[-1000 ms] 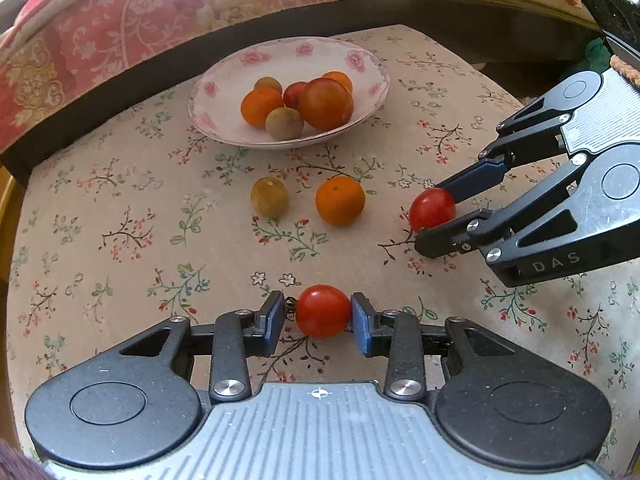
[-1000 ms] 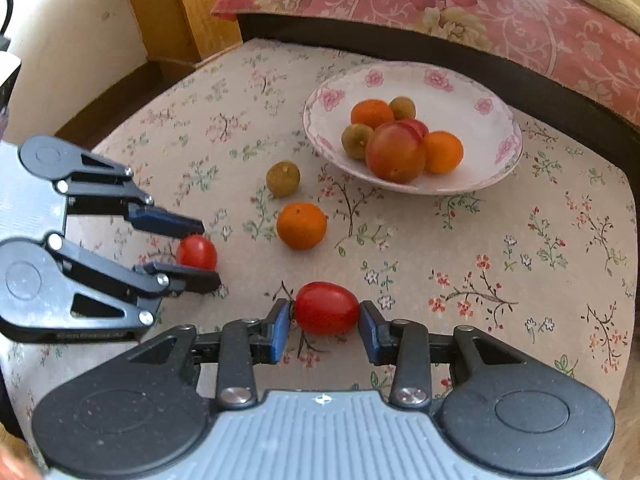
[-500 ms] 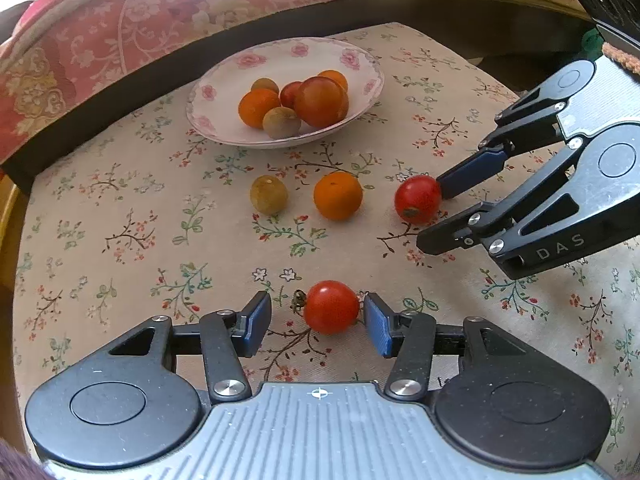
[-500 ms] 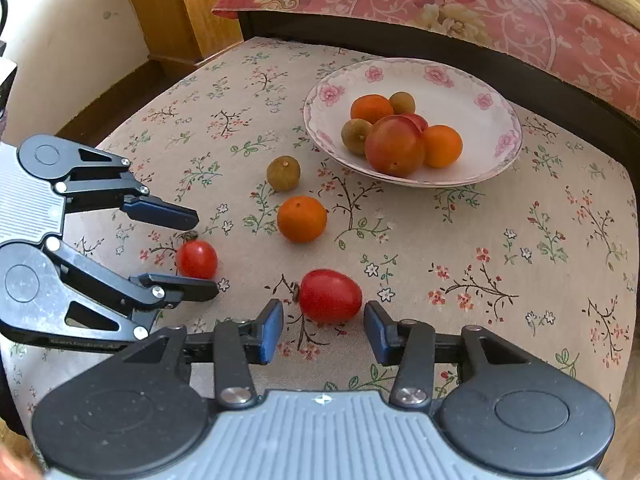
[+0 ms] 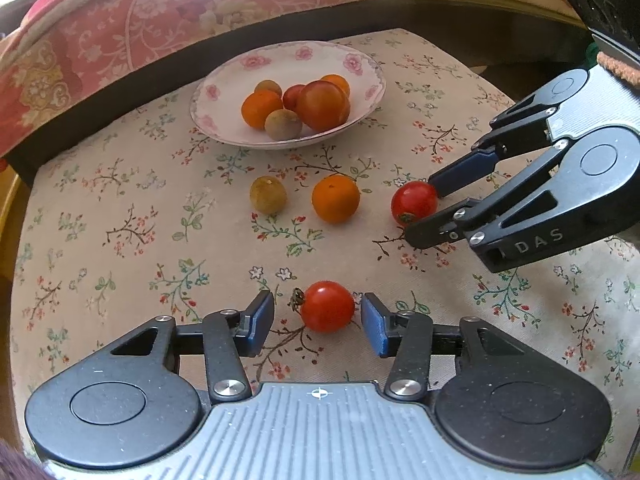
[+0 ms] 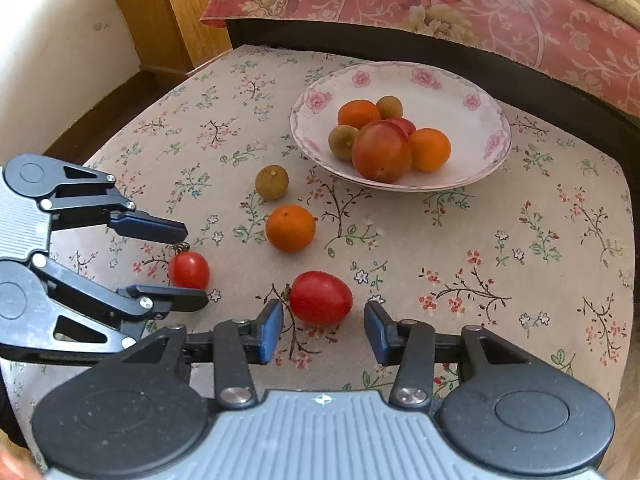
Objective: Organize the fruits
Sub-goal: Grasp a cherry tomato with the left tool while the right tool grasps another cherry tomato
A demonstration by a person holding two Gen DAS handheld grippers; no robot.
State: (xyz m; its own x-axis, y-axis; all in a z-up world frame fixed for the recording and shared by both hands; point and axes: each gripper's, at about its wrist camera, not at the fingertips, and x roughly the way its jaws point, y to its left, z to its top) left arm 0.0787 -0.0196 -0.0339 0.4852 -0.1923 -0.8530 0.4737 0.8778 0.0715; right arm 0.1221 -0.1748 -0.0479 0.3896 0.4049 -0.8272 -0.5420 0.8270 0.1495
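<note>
At lower centre of the left wrist view, left gripper [image 5: 318, 322] with jaws wide apart, round tomato [image 5: 327, 306] resting free on the table [image 5: 120, 240] between them, touching neither side. Same on the other side: right gripper [image 6: 323, 332] spread open around oval tomato [image 6: 320, 298]. Probably positioned so for closing on both fruits at once. Orange [image 5: 336, 198] and small green fruit [image 5: 268, 195] loose toward mid-frame, near each other. Plate [image 5: 224, 92] in upper centre, already loaded with several fruits, likely the destination.
</note>
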